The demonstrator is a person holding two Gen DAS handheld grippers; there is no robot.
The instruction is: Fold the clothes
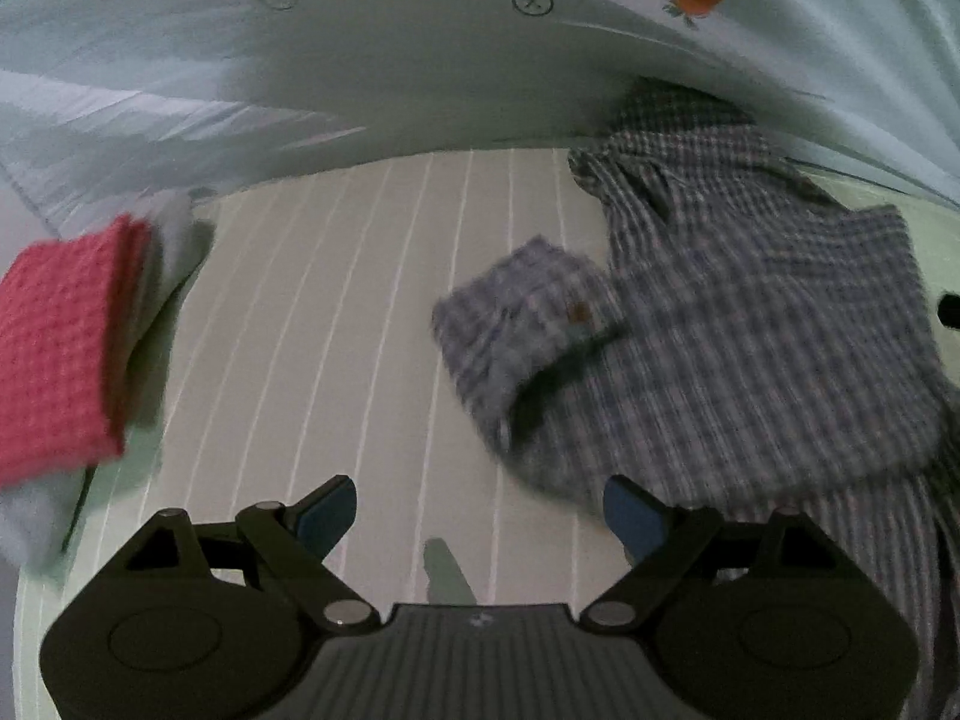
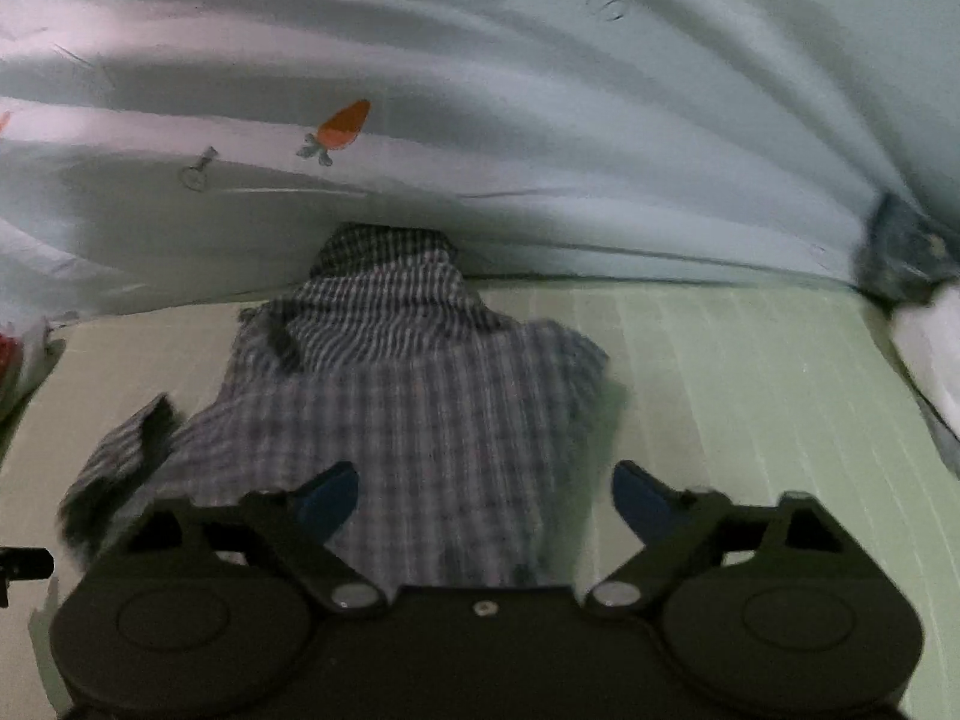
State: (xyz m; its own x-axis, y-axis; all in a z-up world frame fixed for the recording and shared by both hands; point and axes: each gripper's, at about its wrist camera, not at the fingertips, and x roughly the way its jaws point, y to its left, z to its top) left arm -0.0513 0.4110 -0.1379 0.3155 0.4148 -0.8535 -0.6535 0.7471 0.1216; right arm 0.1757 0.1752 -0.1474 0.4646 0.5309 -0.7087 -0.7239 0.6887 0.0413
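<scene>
carrot-print quilt [image 2: 480, 90], striped green sheet [image 2: 750, 390]

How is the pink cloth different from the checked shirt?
The pink waffle cloth is one plain colour; the checked shirt has blue-grey and white checks. The pink waffle cloth is folded neatly on a stack; the checked shirt lies rumpled and spread out. The pink waffle cloth looks smaller than the checked shirt. Both rest on the striped sheet.

shirt [image 1: 750, 324] on sheet [image 1: 360, 330], right | folded cloths [image 1: 60, 348] left | quilt [image 1: 420, 78] behind both
</scene>
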